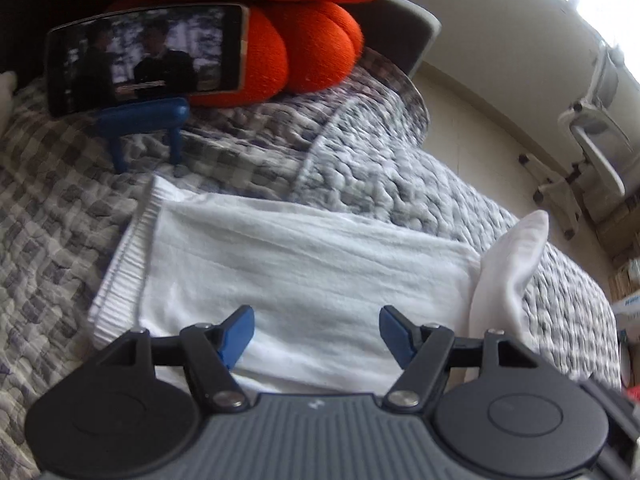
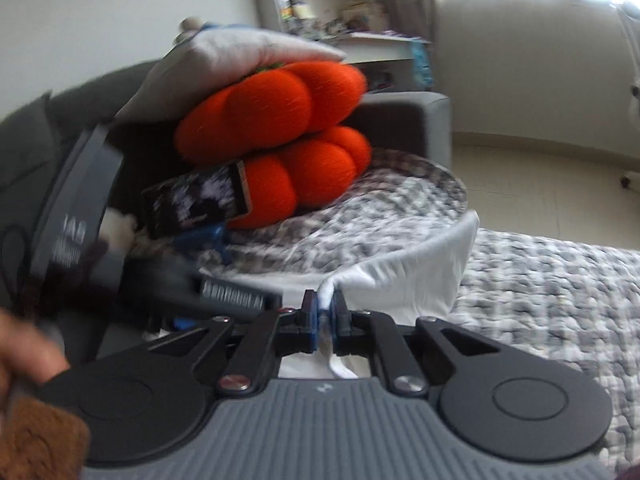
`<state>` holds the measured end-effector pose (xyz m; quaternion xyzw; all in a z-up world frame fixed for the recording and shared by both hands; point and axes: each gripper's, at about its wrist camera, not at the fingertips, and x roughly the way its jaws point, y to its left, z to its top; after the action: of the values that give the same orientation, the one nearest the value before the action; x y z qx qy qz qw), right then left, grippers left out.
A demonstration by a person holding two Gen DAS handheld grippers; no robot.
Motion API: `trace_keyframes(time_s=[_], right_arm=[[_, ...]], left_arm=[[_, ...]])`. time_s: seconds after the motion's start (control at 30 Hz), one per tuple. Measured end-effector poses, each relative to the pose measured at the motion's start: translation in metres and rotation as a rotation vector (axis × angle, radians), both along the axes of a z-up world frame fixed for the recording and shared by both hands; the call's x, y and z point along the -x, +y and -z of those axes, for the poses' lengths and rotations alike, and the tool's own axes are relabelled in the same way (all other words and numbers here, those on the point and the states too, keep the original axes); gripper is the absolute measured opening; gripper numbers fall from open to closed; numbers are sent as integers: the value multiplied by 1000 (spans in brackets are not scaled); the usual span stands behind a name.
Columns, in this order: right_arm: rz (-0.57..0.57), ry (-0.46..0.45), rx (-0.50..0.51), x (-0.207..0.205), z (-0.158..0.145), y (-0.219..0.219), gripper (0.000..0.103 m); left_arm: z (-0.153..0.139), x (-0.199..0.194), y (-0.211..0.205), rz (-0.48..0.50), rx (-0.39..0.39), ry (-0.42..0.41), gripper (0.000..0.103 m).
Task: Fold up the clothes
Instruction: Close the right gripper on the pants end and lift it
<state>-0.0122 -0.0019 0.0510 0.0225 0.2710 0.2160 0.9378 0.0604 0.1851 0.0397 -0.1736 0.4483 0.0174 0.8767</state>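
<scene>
We see the white garment (image 1: 304,276) spread flat on the checked quilt (image 1: 248,152), ribbed hem toward the left of the left wrist view. Its right end is lifted into a peak; in the right wrist view that edge (image 2: 420,280) rises off the bed as a curved flap. The right gripper (image 2: 325,316) has its fingers narrow, pinching a bunched bit of white cloth between the blue pads, likely so the end can be carried over for a fold. The left gripper (image 1: 316,334) hovers over the near part of the garment, fingers wide with nothing between them; we judge it is there to pin or take the near edge. We can't tell whether it touches the fabric. Behind the garment a phone (image 1: 144,56) on a blue stand (image 1: 144,120) leans near orange cushions (image 1: 304,52), well apart from the cloth. A hand (image 2: 24,352) shows at the left edge of the right wrist view.
</scene>
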Motion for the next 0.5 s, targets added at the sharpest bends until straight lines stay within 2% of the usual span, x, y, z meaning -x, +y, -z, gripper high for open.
trace_keyframes(time_s=[0.07, 0.13, 0.27, 0.5], right_arm=[[-37, 36, 26, -1, 12, 10, 9], [-44, 51, 34, -3, 19, 14, 9], [-37, 44, 11, -3, 16, 11, 9], [-67, 19, 46, 5, 19, 16, 9]], left_arm=[[-4, 1, 14, -38, 19, -27, 70], [-4, 1, 22, -48, 73, -37, 70], [0, -3, 24, -47, 153, -29, 70], [10, -16, 6, 40, 277, -31, 71]])
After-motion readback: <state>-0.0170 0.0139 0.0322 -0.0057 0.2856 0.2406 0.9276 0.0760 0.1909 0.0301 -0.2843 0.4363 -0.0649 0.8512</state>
